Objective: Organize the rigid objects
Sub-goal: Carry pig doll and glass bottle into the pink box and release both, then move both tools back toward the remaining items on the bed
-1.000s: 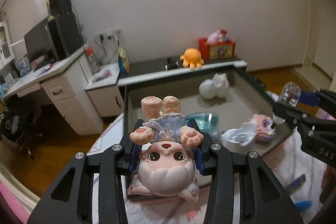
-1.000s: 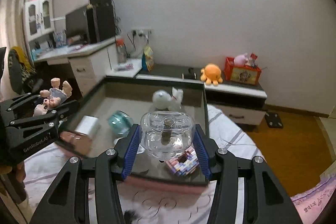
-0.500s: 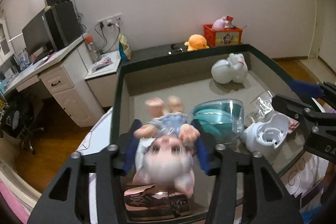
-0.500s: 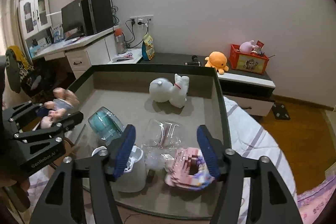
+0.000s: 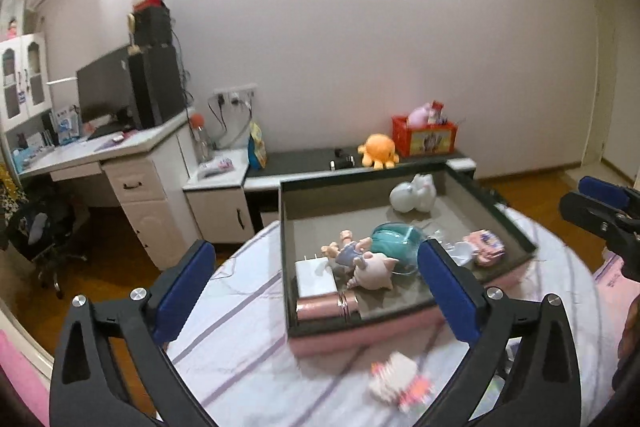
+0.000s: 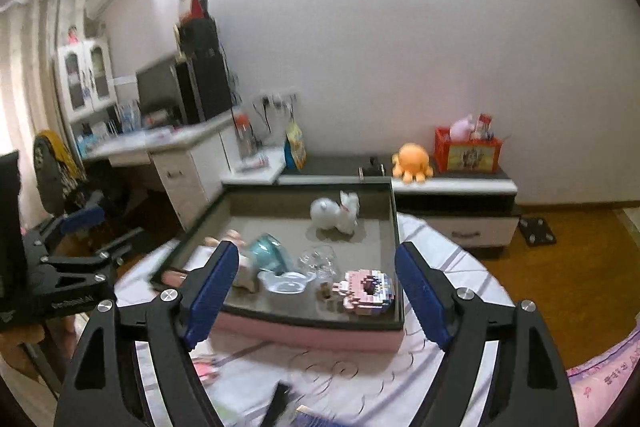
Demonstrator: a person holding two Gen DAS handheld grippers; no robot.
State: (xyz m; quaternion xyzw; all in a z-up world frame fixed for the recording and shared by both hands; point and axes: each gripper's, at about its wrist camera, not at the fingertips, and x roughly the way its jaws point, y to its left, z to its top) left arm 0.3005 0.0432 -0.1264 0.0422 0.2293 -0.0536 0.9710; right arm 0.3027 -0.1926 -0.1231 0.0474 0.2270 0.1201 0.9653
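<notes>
A dark-rimmed tray (image 5: 285, 223) (image 6: 394, 227) on a pink base sits on the striped bed. The pink-headed doll (image 5: 362, 261) lies on its side in the tray, beside a white box (image 5: 316, 277) and a rose tube (image 5: 326, 307). In the right wrist view the clear jar (image 6: 318, 261) rests in the tray next to the pink brick block (image 6: 368, 293) and a teal cup (image 6: 270, 257). My left gripper (image 5: 316, 291) hangs back from the tray, jaws opening, nothing between them. The right gripper (image 6: 318, 291) likewise stands off with its jaws opening and empty.
A white animal toy (image 5: 412, 193) lies at the tray's far end. A small brick figure (image 5: 400, 383) lies on the sheet in front of the tray. Beyond stand a low cabinet with an orange plush (image 6: 412, 157), a red box (image 6: 468, 155), and a desk (image 5: 120, 163).
The left gripper let go of the doll and the right let go of the clear jar; both now lie in the tray. Both grippers drew back and up, jaws spread wider.
</notes>
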